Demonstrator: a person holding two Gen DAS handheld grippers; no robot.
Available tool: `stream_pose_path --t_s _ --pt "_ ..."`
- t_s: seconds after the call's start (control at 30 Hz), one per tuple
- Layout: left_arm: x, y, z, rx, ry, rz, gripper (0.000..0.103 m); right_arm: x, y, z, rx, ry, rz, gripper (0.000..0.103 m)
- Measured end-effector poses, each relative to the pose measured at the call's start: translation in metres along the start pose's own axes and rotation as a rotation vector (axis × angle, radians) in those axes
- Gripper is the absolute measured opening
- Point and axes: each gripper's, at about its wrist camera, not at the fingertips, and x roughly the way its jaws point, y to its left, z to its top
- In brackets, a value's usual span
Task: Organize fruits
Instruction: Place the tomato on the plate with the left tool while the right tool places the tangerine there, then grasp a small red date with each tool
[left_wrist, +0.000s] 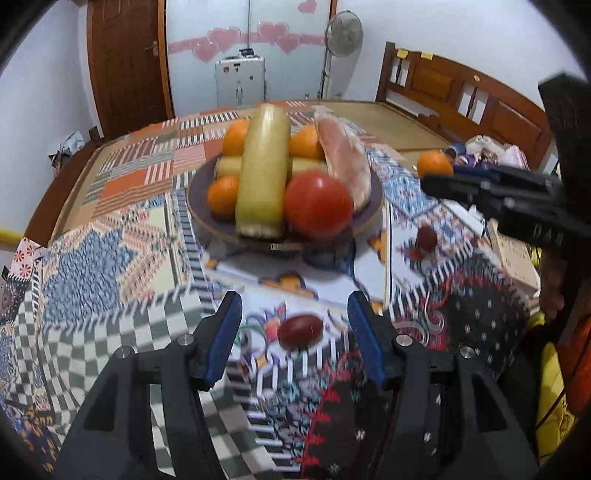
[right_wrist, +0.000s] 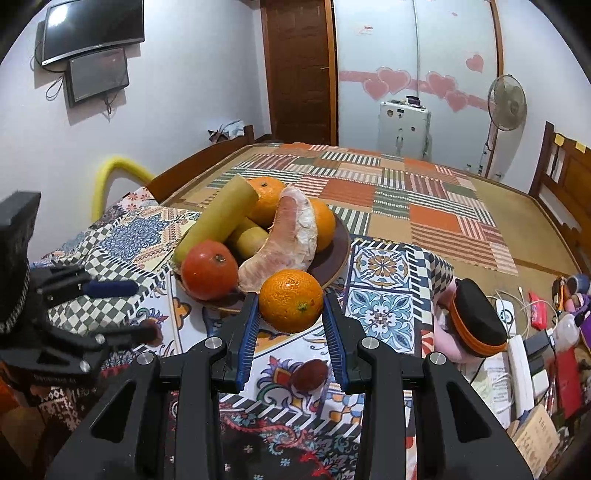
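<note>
A dark round plate (left_wrist: 373, 206) on the patterned cloth holds a red tomato-like fruit (left_wrist: 317, 205), a long yellow-green piece (left_wrist: 264, 170), a peeled pomelo wedge (left_wrist: 345, 162) and several oranges. My left gripper (left_wrist: 294, 299) is open just above the cloth. A small dark red fruit (left_wrist: 300, 331) lies between its blue pads, untouched. A second small red fruit (left_wrist: 426, 238) lies right of the plate. My right gripper (right_wrist: 291, 295) is shut on an orange (right_wrist: 291, 301), held in the air just in front of the plate's near rim (right_wrist: 338, 258).
A black and orange zip case (right_wrist: 476, 321) rests on a pink cloth right of the plate. A white power strip (right_wrist: 517, 354), cables and small clutter crowd the right edge. A standing fan (right_wrist: 506, 103) and a wooden headboard (left_wrist: 461, 96) are behind.
</note>
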Motion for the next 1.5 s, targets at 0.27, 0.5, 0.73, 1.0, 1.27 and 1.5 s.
stream_pose_path --t_s 0.27,0.5,0.73,1.0,1.27,1.5 --pt "0.010 -0.002 -0.013 0.003 0.027 -0.015 0.032 0.004 0.008 0.011 -0.024 -0.003 -0.001 0.032" --pt "0.009 0.005 -0.011 0.003 -0.001 -0.012 0.025 0.026 0.014 0.031 -0.038 0.009 0.004 0.032" --pt "-0.003 0.029 -0.002 -0.027 -0.045 0.001 0.025 0.057 0.021 0.051 -0.048 0.044 0.024 0.032" --pt "-0.012 0.049 0.002 -0.063 -0.083 0.002 0.025 0.068 0.029 0.057 -0.081 0.053 -0.001 0.032" --pt "-0.012 0.048 -0.001 -0.073 -0.092 -0.003 0.025 0.054 0.029 0.053 -0.085 0.036 -0.012 0.047" --pt "-0.028 0.041 0.000 -0.066 -0.115 -0.005 0.025 0.013 0.018 0.031 -0.068 -0.012 -0.032 0.047"
